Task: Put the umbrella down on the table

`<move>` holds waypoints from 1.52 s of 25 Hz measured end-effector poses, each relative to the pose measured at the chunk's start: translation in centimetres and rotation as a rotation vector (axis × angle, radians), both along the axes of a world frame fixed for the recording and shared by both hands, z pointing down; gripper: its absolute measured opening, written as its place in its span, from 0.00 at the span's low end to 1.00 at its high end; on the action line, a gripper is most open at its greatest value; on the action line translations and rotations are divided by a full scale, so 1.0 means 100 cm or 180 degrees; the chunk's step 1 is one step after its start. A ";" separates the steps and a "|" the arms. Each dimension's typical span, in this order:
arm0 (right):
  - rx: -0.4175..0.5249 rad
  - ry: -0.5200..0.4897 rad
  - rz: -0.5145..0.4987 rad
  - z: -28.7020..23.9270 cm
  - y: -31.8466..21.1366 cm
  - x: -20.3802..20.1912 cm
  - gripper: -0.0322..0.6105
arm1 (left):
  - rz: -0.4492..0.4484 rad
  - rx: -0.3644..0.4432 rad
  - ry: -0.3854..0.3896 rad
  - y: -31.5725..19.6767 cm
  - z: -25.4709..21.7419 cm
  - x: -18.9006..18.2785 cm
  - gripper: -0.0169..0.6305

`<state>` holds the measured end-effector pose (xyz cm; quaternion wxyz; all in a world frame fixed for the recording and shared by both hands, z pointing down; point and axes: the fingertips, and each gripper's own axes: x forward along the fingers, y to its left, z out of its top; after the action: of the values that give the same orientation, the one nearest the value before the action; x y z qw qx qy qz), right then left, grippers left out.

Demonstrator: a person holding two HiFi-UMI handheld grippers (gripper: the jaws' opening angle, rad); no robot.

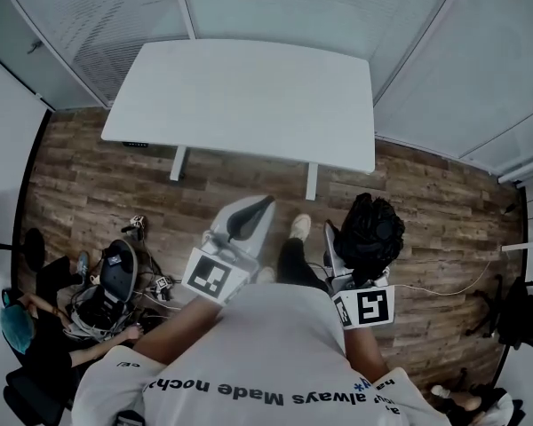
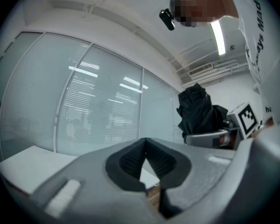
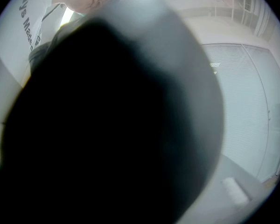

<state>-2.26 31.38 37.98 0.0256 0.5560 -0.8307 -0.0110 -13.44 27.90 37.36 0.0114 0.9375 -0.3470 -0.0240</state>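
Right gripper [image 1: 351, 254] fingers clamp wide around the bunched black umbrella [image 1: 370, 229], judged light, soft and slumping, firmest at its shaft; left gripper [image 1: 246, 218] fingers closed, empty.

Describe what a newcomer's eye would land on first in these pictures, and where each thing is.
The bunched black umbrella stands out first, gripped in the right gripper at the lower right of the head view and blacking out most of that gripper's own view. Next comes the white table ahead on the wood floor, then the left gripper, jaws together on nothing.
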 end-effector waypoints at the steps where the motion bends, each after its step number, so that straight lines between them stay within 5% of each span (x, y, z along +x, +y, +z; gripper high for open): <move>1: 0.0013 0.0002 -0.0003 -0.001 -0.010 0.001 0.39 | 0.0001 0.0009 -0.0003 -0.010 0.000 0.001 0.03; 12: 0.0049 0.0003 -0.0105 0.001 -0.150 0.049 0.39 | -0.0129 0.0007 -0.0065 -0.151 0.006 0.045 0.03; 27: 0.0048 -0.0026 -0.0268 -0.004 -0.371 0.179 0.39 | -0.0232 -0.0020 -0.0033 -0.367 -0.005 0.183 0.03; 38: -0.0054 -0.0010 -0.0243 0.006 -0.445 0.189 0.39 | -0.0261 -0.0101 -0.0019 -0.441 0.003 0.186 0.03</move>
<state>16.60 -13.16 38.55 0.0286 0.5236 -0.8515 -0.0041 5.16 -16.23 37.67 0.0243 0.9222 -0.3855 -0.0162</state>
